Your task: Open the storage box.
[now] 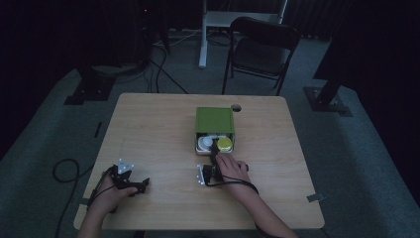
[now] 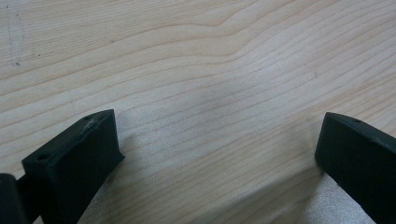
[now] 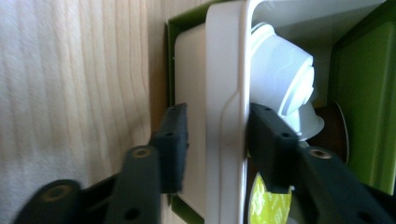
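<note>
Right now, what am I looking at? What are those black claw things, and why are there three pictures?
A person sits at a wooden table and holds a pinching tool, called a gripper, in each hand. One picture is taken from above. The other two come from small cameras riding on the grippers, looking along their black jaws.

The left gripper rests near the table's edge, jaws wide open over bare wood, holding nothing.

On the table stands a green box with a white drawer pulled partly out. Inside are a white container and something yellow-green. The right gripper has its jaws around the drawer's front wall, one outside, one inside.
</note>
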The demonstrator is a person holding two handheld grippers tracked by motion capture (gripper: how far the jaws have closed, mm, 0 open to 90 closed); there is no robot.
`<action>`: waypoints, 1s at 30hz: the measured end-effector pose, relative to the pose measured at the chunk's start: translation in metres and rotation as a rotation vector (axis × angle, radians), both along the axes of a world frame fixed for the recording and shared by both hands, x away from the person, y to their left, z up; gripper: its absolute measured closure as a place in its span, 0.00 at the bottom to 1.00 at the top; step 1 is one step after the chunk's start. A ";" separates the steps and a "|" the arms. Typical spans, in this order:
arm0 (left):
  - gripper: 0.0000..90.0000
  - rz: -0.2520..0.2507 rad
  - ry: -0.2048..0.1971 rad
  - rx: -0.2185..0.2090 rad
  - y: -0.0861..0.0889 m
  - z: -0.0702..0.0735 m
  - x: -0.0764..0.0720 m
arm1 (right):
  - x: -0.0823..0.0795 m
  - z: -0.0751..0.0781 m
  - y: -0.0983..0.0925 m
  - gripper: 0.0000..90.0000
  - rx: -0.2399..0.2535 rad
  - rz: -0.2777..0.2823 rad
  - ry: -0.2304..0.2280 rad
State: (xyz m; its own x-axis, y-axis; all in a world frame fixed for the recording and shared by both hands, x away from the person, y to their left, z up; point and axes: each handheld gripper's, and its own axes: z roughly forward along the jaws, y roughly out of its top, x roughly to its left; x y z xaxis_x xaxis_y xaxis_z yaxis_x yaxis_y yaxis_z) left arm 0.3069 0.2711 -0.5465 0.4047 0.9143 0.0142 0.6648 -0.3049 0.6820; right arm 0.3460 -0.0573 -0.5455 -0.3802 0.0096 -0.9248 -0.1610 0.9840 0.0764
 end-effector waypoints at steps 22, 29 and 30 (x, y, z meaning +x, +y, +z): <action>0.00 0.000 0.000 0.000 0.000 0.000 0.000 | 0.001 -0.001 -0.003 0.80 -0.004 -0.002 -0.027; 0.00 0.000 0.000 0.000 0.000 0.000 0.000 | -0.003 0.001 -0.003 0.80 -0.004 0.002 -0.014; 0.00 0.000 0.000 0.000 0.000 0.000 0.000 | -0.003 0.001 -0.004 0.80 -0.007 0.006 -0.012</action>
